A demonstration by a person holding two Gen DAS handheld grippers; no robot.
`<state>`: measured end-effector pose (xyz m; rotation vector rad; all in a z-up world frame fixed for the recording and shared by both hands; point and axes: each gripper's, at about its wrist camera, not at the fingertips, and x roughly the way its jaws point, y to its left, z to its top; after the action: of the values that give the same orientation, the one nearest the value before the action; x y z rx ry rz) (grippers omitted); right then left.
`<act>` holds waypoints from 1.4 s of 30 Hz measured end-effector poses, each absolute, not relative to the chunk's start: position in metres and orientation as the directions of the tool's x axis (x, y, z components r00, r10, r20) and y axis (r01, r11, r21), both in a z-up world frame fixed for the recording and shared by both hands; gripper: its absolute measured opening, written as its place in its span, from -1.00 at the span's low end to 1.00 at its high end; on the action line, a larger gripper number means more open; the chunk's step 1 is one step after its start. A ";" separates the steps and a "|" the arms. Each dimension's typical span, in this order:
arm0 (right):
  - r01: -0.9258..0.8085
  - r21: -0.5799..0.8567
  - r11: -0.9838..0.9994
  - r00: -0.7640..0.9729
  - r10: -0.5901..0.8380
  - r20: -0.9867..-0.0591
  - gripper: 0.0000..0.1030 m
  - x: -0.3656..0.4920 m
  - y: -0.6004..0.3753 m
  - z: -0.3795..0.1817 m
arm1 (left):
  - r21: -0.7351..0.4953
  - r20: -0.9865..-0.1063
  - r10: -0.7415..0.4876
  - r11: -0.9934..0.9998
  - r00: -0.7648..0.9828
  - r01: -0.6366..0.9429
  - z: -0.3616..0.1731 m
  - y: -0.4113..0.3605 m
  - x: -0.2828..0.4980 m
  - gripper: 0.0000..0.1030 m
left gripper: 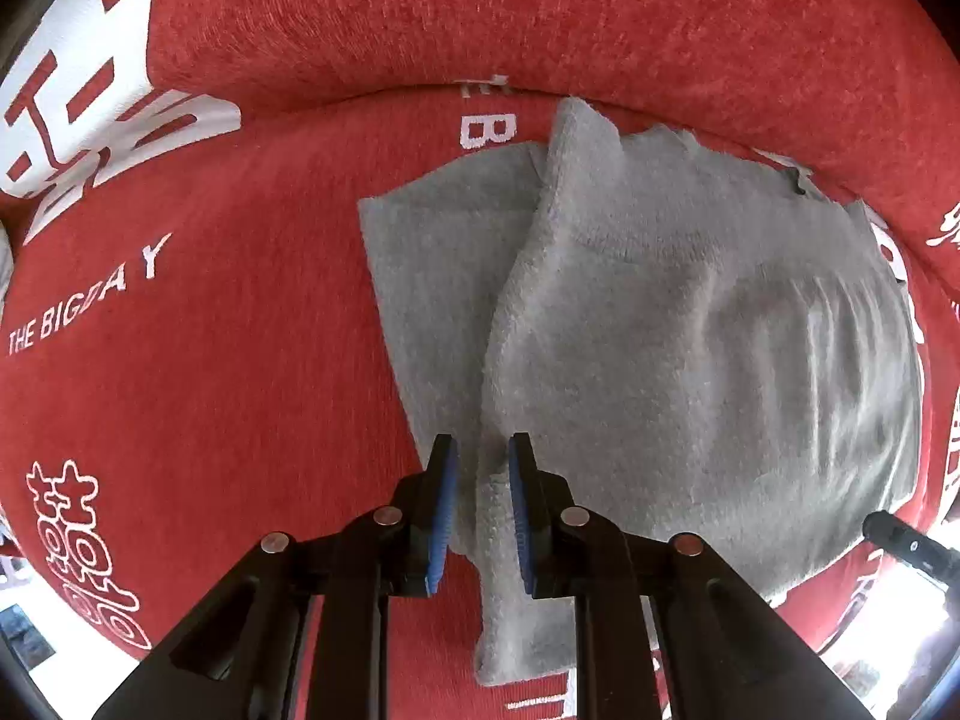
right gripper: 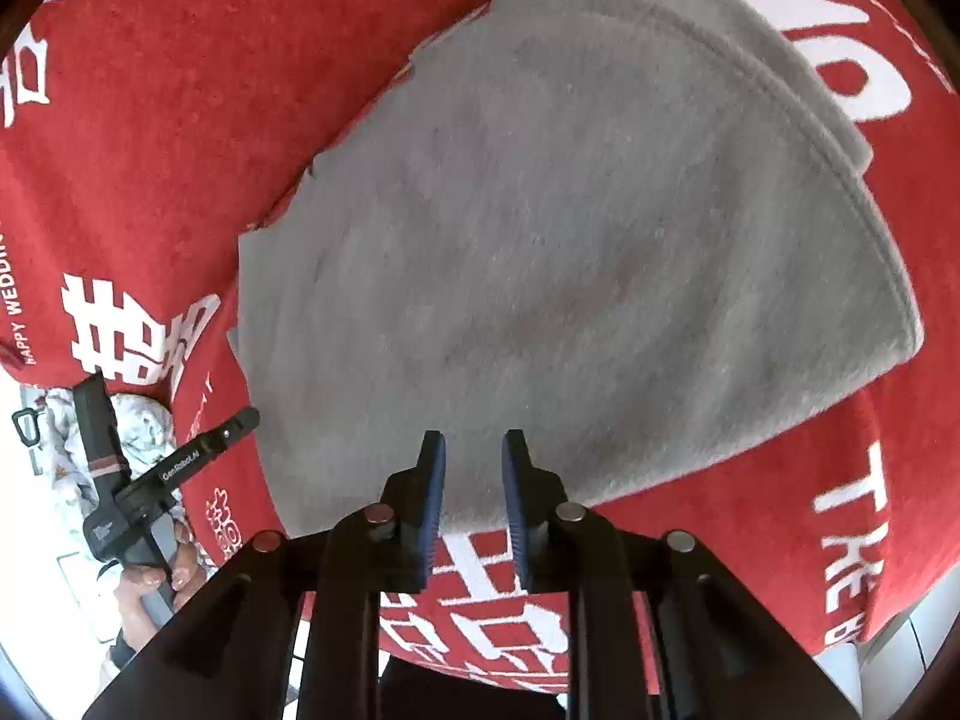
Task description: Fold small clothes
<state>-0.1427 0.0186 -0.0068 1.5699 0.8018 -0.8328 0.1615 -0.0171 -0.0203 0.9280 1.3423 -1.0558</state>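
A grey fleece garment (left gripper: 690, 360) lies on the red cloth, its right part folded over the left along a raised edge. My left gripper (left gripper: 483, 450) points down over the near end of that edge. Its blue pads stand slightly apart, with a strip of fleece lying under the gap and not pinched. In the right wrist view the same garment (right gripper: 570, 252) lies smooth. My right gripper (right gripper: 474, 450) hovers at its near hem, jaws slightly apart and empty. The left gripper (right gripper: 243, 420) shows at the garment's left edge, held by a hand (right gripper: 156, 576).
A red table cover (left gripper: 210, 330) with white lettering lies under everything and rises in a fold at the back. A pale flowered cloth (right gripper: 141, 420) lies off its left edge. One black finger of the right gripper (left gripper: 900, 540) pokes in at the lower right.
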 end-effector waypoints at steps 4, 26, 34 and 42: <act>0.846 0.515 -0.140 0.527 0.071 -0.847 -0.34 -0.137 0.024 -0.009 | -0.068 -0.997 -0.042 0.289 -0.059 0.955 -0.021 -0.015 0.160 -0.63; 0.796 0.581 -0.170 0.600 0.097 -0.794 0.10 -0.121 0.044 -0.019 | -0.005 -0.999 -0.035 0.338 0.007 0.941 -0.019 0.008 0.166 1.00; 0.706 0.651 -0.278 0.696 0.107 -0.710 0.10 -0.114 0.066 -0.039 | -0.026 -1.000 -0.022 0.354 -0.020 0.935 -0.029 0.014 0.173 1.00; 0.640 0.688 -0.341 0.751 0.086 -0.655 0.19 -0.104 0.081 -0.051 | -0.154 -0.988 -0.076 0.375 -0.136 0.914 -0.031 0.025 0.186 1.00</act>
<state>-0.1043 0.0811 -0.0513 1.8550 0.5604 -0.6327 0.1861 0.0250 -0.0310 0.8085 1.4395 -1.0399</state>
